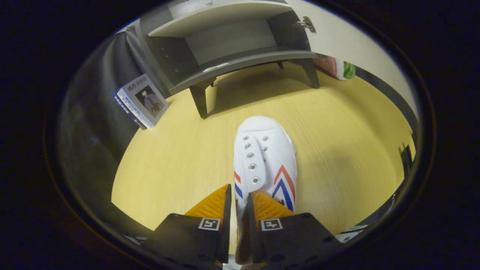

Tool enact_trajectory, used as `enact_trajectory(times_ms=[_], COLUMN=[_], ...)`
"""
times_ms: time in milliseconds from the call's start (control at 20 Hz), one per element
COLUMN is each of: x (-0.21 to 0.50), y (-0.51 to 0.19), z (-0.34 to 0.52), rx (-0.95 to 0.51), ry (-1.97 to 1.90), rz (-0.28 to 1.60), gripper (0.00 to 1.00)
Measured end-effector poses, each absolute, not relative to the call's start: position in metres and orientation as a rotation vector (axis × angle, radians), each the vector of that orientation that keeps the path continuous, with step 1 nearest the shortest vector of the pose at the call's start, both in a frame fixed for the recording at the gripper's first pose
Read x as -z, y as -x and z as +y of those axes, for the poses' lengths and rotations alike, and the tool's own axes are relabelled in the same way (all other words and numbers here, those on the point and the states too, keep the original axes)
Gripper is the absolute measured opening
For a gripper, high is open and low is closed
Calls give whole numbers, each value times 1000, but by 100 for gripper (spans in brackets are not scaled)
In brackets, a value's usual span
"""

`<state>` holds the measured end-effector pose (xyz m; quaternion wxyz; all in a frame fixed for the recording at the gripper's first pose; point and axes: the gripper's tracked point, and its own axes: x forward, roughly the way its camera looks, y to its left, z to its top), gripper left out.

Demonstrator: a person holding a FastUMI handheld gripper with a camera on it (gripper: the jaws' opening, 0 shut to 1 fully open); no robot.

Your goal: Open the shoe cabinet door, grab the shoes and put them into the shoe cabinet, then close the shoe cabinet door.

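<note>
Pale yellow wood-grain floor (180,165) underfoot, ringed by dark booth cloth on the left and a light wall (352,41) at roughly two o'clock. At twelve o'clock, well beyond the fingers, a grey shoe cabinet (228,63) on short dark legs, its front open onto a bare lower shelf with another shelf above; at about one o'clock on its right edge, a small metal hinge (307,23) against the pale inner face of the swung-open cabinet door (337,33). Leaning against the cabinet's left side at about ten o'clock, a book (144,101) with a grey cover and a dark figure printed on it, tilted on one corner. At about two o'clock, behind the cabinet's right leg, part of a pink, white and green object (339,67), too cut off to identify. Just ahead of the fingers at twelve o'clock, a white canvas shoe (264,157) with metal eyelets, no laces showing, and red-and-blue chevron stripes on both sides, toe pointing toward the cabinet and heel end reaching back between the fingers. Gripper (240,204) nearly closed, ribbed pads pinching the left wall of the shoe's heel collar, one pad outside and one inside the opening. Whether the sole touches the floor or hangs just above it: cannot tell. Shoe well apart from the cabinet, not yet on a shelf.
</note>
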<state>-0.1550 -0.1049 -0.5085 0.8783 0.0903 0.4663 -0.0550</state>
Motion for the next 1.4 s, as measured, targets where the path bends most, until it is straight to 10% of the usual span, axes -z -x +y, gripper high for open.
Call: enact_trajectory(times_ms=[200, 1400], x=[506, 356], y=[155, 76], z=[-104, -135], rx=[97, 151], ry=[-170, -136], rz=[978, 665], gripper=[3, 2])
